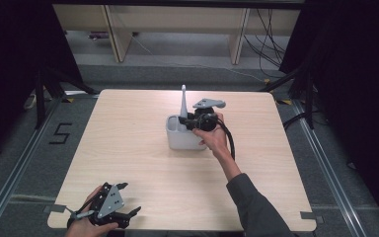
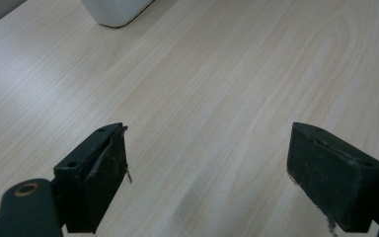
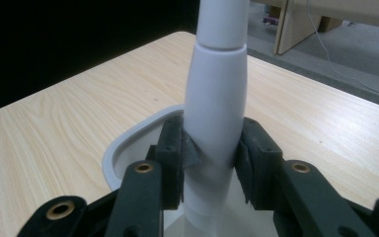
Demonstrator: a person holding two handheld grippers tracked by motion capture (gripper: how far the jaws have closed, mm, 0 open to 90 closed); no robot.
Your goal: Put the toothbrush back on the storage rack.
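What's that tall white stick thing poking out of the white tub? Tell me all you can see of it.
The white handle looks like smooth matte plastic: a rounded body that widens downward, with a seam near the top where a narrower section begins. It stands nearly upright in the white container near the middle of the table, its thin tip rising well above the rim. The right gripper clamps it from both sides, just above the rim. Its lower end is hidden.

One white container [image 1: 185, 138], one white handle [image 1: 183, 101], two grippers, one table [image 1: 128, 148]
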